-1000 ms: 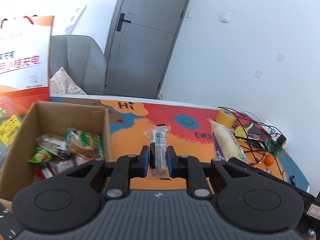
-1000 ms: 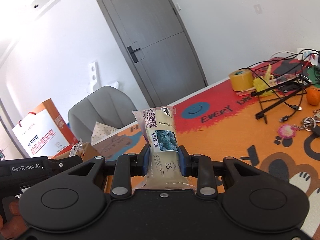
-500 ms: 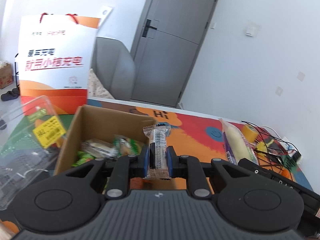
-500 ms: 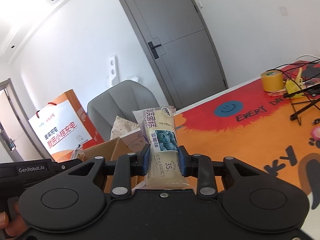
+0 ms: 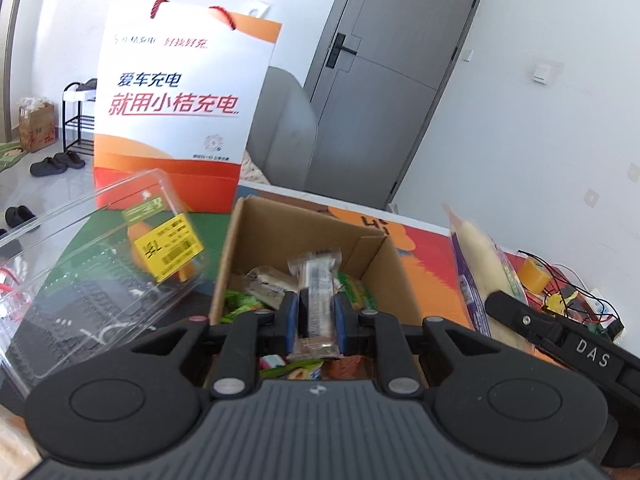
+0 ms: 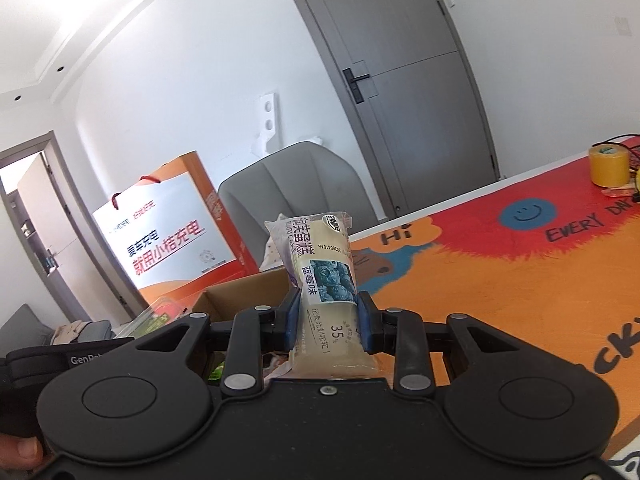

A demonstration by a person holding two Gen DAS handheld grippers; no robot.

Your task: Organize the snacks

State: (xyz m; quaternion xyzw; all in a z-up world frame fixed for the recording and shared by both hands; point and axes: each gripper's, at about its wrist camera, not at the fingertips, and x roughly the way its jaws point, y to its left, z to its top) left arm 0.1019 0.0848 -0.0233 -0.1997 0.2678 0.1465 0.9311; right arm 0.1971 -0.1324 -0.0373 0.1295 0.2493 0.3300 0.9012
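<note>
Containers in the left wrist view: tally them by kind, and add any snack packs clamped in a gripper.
Cardboard box: 1
Paper gift bag: 1
Clear plastic clamshell box: 1
Snack packs clamped in a gripper: 2, the slim snack bar in the left gripper and the blueberry cake pack in the right gripper
Total: 5

Left hand-held gripper (image 5: 316, 322) is hiding the cardboard box (image 5: 256, 236) near wall; clear plastic container (image 5: 92, 264) is running off frame left; cake pack (image 5: 486, 268) is motion-blurred.
</note>
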